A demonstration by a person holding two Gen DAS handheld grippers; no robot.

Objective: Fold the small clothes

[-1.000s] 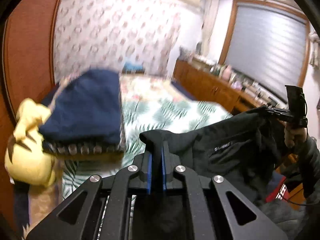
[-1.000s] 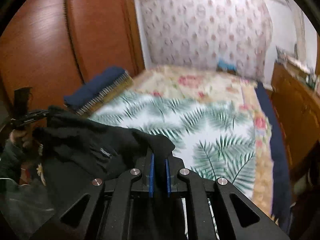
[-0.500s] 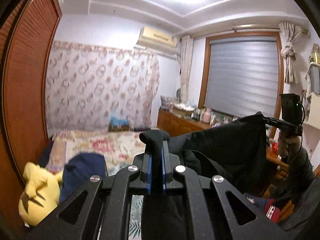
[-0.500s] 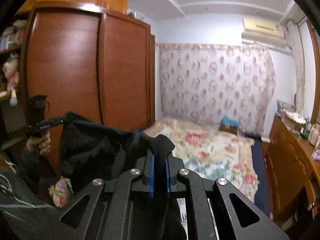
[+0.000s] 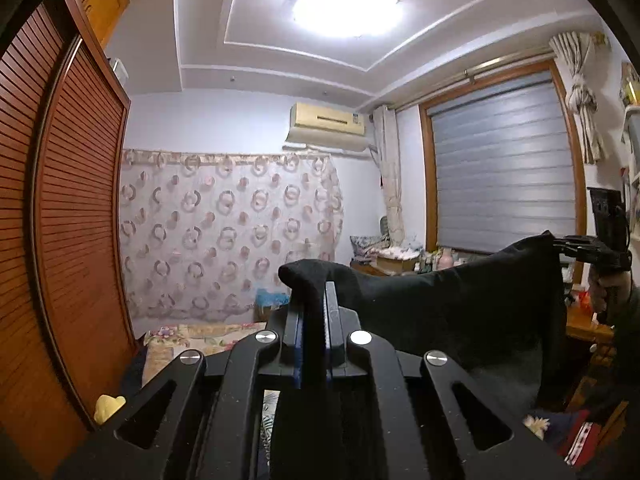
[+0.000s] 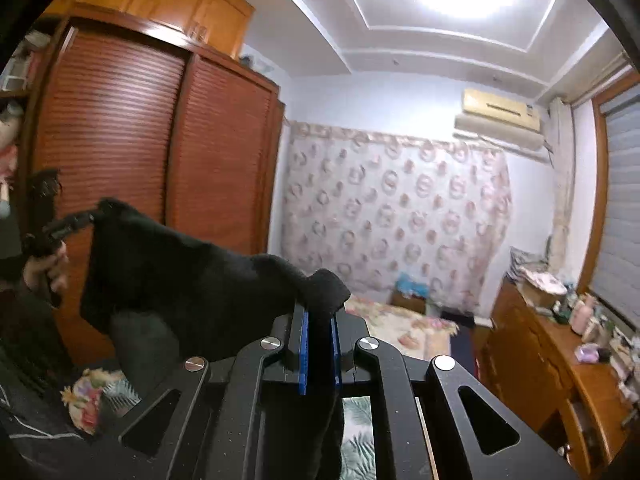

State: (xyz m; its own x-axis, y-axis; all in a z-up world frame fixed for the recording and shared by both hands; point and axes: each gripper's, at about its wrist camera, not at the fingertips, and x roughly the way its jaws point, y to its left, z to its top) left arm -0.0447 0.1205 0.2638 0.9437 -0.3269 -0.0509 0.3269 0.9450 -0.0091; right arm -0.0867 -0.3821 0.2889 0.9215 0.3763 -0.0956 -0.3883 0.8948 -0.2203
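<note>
Black garment [image 5: 460, 304] stretched between left tool [image 5: 314, 292] and right tool [image 6: 319, 312], both clamped on its corners

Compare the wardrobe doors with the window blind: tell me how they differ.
The wardrobe doors are reddish-brown wood; the window blind is grey. The wardrobe doors stand on the left side of the room, the window blind on the right above a cluttered wooden counter. The doors reach far lower than the blind does. Both are horizontally slatted and closed.
</note>
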